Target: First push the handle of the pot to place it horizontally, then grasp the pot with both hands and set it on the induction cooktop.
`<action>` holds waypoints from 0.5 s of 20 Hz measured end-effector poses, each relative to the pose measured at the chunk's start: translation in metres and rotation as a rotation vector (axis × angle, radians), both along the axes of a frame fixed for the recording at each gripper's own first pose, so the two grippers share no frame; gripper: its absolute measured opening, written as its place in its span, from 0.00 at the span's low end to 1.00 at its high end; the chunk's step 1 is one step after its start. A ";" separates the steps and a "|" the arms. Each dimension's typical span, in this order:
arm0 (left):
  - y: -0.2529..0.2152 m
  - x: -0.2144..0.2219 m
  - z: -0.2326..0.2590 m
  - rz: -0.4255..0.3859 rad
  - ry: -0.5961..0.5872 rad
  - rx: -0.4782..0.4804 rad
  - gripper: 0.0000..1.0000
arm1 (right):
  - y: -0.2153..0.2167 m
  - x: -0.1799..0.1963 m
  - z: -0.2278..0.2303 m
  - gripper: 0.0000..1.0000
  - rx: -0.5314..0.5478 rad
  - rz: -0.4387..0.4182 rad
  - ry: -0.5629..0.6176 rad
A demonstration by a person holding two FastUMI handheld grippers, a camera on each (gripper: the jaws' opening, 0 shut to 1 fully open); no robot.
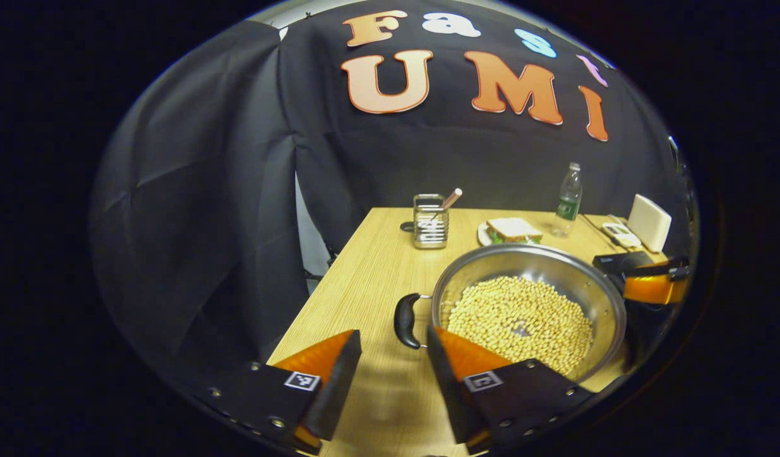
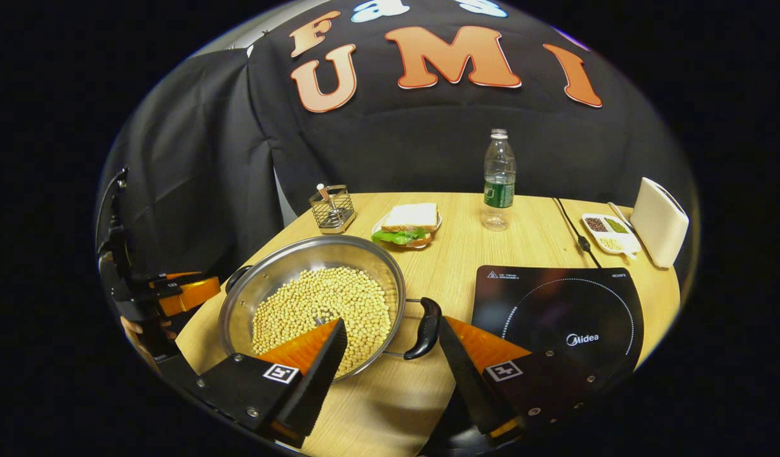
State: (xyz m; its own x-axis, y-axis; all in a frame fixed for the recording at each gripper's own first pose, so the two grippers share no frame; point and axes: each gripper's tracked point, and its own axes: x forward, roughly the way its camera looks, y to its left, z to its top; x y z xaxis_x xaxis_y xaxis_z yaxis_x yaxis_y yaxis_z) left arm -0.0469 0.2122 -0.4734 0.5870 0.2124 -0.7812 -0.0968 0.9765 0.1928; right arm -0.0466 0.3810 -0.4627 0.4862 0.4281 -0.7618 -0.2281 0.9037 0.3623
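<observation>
A steel pot [image 1: 523, 263] of pale beans stands on the wooden table. Its near black handle [image 1: 405, 320] lies just ahead of my left gripper [image 1: 393, 334], which is open, the handle in line with the gap between the fingertips. In the right gripper view the pot [image 2: 301, 257] sits left of a black induction cooktop [image 2: 555, 311]. The pot's right handle [image 2: 426, 327] lies between the tips of my open right gripper [image 2: 393, 324], close to its right finger. The far handle [image 2: 237, 276] points toward the left gripper [image 2: 174, 292] and the hand holding it.
At the back of the table stand a wire utensil holder [image 2: 331, 206], a sandwich on a plate [image 2: 410, 222] and a water bottle [image 2: 499, 181]. A small tray of grains [image 2: 608, 231], a white box [image 2: 659, 222] and a cable [image 2: 574, 231] lie behind the cooktop.
</observation>
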 end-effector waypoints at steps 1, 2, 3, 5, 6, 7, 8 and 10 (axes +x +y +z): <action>-0.001 0.007 0.005 -0.008 -0.005 -0.005 0.80 | 0.002 0.001 -0.003 0.91 -0.011 -0.001 0.007; -0.005 0.013 0.007 -0.019 -0.011 -0.012 0.80 | 0.002 0.002 -0.007 0.91 -0.027 -0.006 0.015; -0.008 0.021 0.007 -0.031 -0.015 -0.019 0.80 | 0.001 0.004 -0.010 0.91 -0.039 -0.010 0.023; -0.011 0.031 -0.006 -0.049 0.017 -0.012 0.80 | 0.002 0.007 -0.017 0.90 -0.055 -0.029 0.041; -0.010 0.032 -0.016 -0.049 0.041 -0.010 0.81 | 0.002 0.011 -0.020 0.90 -0.059 -0.037 0.047; -0.010 0.031 -0.026 -0.044 0.067 -0.014 0.81 | 0.000 0.013 -0.023 0.90 -0.070 -0.043 0.054; -0.008 0.032 -0.037 -0.035 0.089 -0.024 0.81 | -0.001 0.014 -0.026 0.91 -0.076 -0.046 0.065; -0.006 0.025 -0.059 -0.019 0.139 -0.041 0.81 | 0.000 0.015 -0.034 0.90 -0.088 -0.049 0.093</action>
State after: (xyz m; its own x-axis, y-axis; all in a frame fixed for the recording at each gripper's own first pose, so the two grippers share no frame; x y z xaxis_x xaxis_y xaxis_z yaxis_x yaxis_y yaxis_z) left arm -0.0220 0.2067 -0.5323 0.4758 0.1685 -0.8633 -0.0535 0.9852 0.1628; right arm -0.0316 0.3813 -0.4963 0.4302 0.3353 -0.8382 -0.1524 0.9421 0.2986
